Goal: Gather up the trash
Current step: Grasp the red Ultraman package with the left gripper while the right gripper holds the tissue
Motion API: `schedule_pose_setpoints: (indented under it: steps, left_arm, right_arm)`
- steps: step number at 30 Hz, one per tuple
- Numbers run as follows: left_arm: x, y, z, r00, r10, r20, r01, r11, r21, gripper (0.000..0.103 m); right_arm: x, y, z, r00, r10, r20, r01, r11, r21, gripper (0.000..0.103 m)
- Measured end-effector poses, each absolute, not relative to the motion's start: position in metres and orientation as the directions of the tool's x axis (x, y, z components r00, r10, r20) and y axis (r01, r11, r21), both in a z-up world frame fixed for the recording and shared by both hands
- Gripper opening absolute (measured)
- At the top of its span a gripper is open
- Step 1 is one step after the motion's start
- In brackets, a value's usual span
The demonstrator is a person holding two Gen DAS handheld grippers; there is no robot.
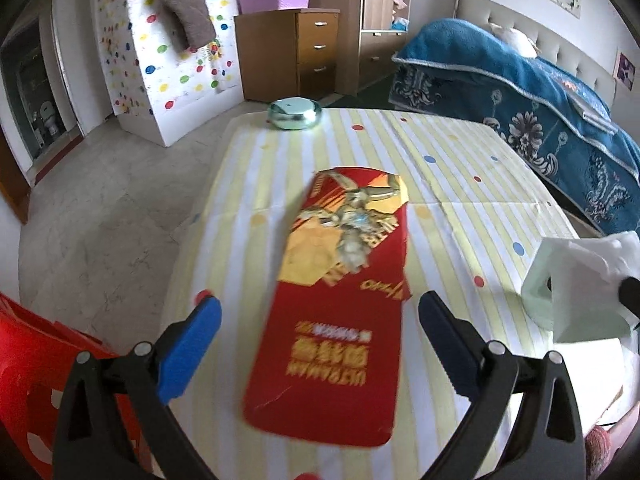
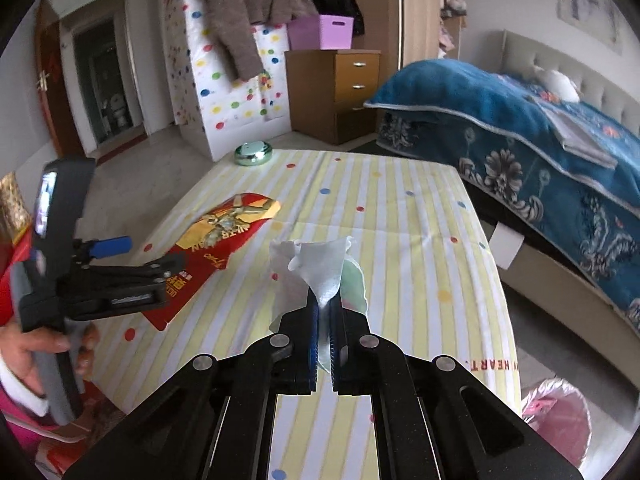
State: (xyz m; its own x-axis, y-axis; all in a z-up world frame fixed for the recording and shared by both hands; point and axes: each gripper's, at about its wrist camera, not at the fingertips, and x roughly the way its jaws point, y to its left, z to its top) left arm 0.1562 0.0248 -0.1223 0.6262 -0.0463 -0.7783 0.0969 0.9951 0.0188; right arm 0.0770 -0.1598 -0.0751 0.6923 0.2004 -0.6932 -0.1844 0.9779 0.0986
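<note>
Between the spread blue fingers of the left gripper [image 1: 320, 312], in the left wrist view, lies a flat red wrapper [image 1: 340, 300] on the striped tablecloth [image 1: 460, 160]; the jaws stand wide apart on either side of it and hold nothing. Off to this tool's right hangs a white tissue [image 1: 584, 276], and far ahead at the table's end sits a round green tin [image 1: 295, 114]. From the right wrist view, the right gripper [image 2: 326, 304] is closed tight on that tissue [image 2: 320, 268], which fans out above its tips, clear of the cloth. To its left the other tool hovers over the red wrapper [image 2: 216, 256]. By my reading one piece is picked up, the wrapper remains ungrasped, and no bin can be identified with certainty.
</note>
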Motion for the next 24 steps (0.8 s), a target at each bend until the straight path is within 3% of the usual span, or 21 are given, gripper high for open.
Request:
schedule_pose_setpoints:
  steps: [9,24]
  left_arm:
    - [0.181,0.004,-0.142,0.590,-0.015,-0.807,0.125,0.989,0.073,0.096]
    - [0.192,-0.008,-0.146,0.564,-0.065,-0.823,0.168,0.985,0.037,0.095]
  right_arm:
    - [0.087,-0.193,-0.080,0.678,0.226,-0.699,-0.185,0.973,0.135,0.004]
    - [0.093,-0.191,-0.094,0.661,0.236,-0.713,-0.168,0.972,0.166,0.005]
